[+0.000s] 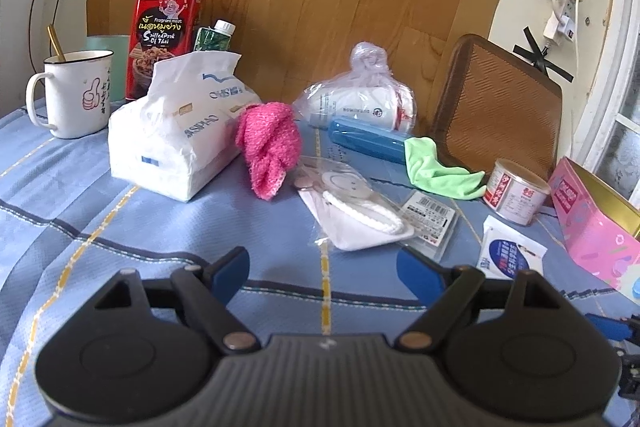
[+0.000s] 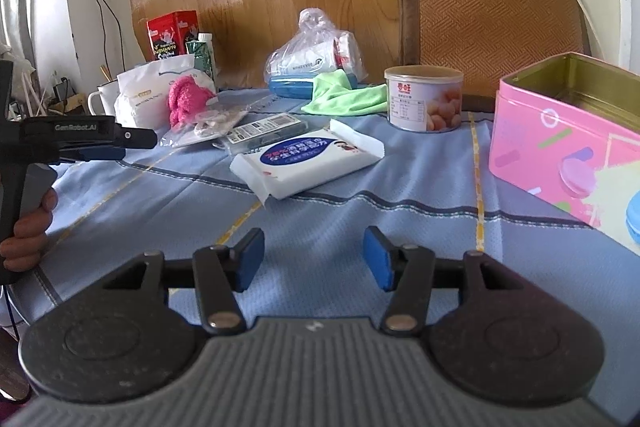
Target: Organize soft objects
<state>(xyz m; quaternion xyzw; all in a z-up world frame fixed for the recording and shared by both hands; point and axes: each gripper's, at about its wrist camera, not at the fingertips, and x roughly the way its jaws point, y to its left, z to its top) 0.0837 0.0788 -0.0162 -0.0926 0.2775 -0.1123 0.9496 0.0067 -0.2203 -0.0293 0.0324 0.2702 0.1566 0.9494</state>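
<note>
- The left gripper (image 1: 324, 273) hovers over the near part of the blue striped tablecloth (image 1: 120, 227), its blue-padded fingers spread wide with nothing between them.
- The right gripper (image 2: 314, 259) hangs over the same cloth, fingers parted and empty; the wet-wipe pack (image 2: 308, 161) lies just beyond them.
- A hand (image 2: 26, 231) grips the left gripper's handle at the left edge of the right wrist view.
- The pink knitted cloth (image 1: 270, 147) sits mid-table, leaning against the big tissue pack (image 1: 180, 131).
- The green cloth (image 1: 438, 171) lies crumpled toward the far right, touching the end of the blue case (image 1: 368, 139).
- A face mask in clear wrap (image 1: 352, 211) lies near the middle, beside a barcoded packet (image 1: 430, 223).
- A knotted plastic bag (image 1: 360, 99) rests at the far edge, behind the blue case.
- The open pink tin (image 2: 568, 135) stands at the right edge, a small can (image 2: 424, 99) beside it.
- A mug (image 1: 74, 95) and a red tin (image 1: 168, 31) stand in the far left corner.
</note>
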